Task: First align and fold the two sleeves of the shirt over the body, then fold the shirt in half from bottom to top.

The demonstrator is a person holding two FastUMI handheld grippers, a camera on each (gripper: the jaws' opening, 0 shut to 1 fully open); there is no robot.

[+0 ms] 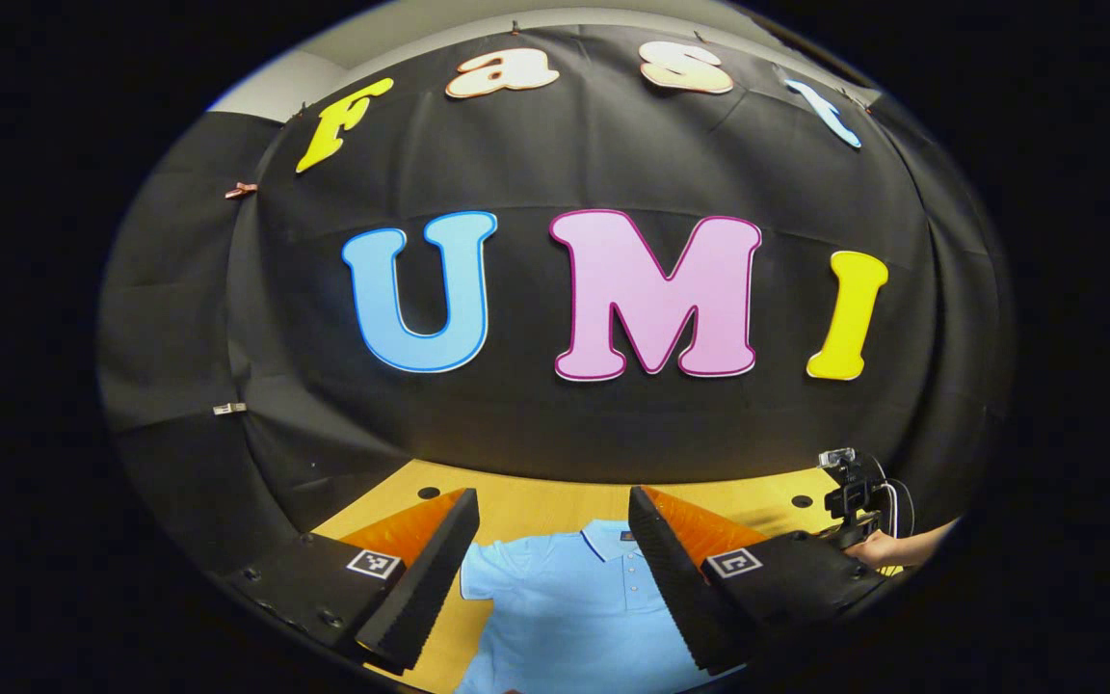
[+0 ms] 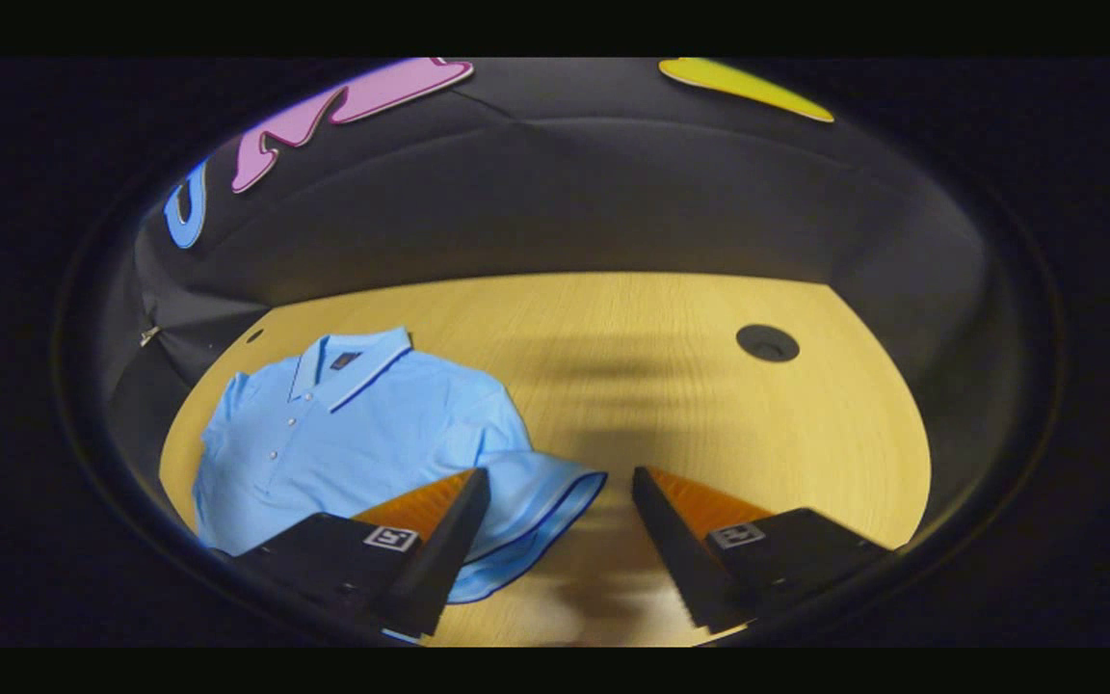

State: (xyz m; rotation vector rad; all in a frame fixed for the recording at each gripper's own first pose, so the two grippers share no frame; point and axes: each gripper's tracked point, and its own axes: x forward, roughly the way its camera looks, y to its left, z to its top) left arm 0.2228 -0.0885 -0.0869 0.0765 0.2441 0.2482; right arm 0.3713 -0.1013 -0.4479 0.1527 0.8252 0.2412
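A light blue polo shirt (image 2: 343, 434) with a white-edged collar lies flat on the wooden table (image 2: 709, 405), front up. One short sleeve (image 2: 541, 506) with a dark trim spreads out toward the right gripper (image 2: 560, 530), which hovers open just above the sleeve's edge, nothing between its fingers. In the left gripper view the shirt (image 1: 565, 598) lies below the left gripper (image 1: 555, 578), whose jaws stand wide open over the collar and chest. The right gripper (image 1: 854, 501) and the hand holding it show at the right edge of that view.
A round dark cable hole (image 2: 767, 342) sits in the table toward the back right. Another small hole (image 1: 428, 493) lies near the back left. Black cloth walls close in the table on all far sides.
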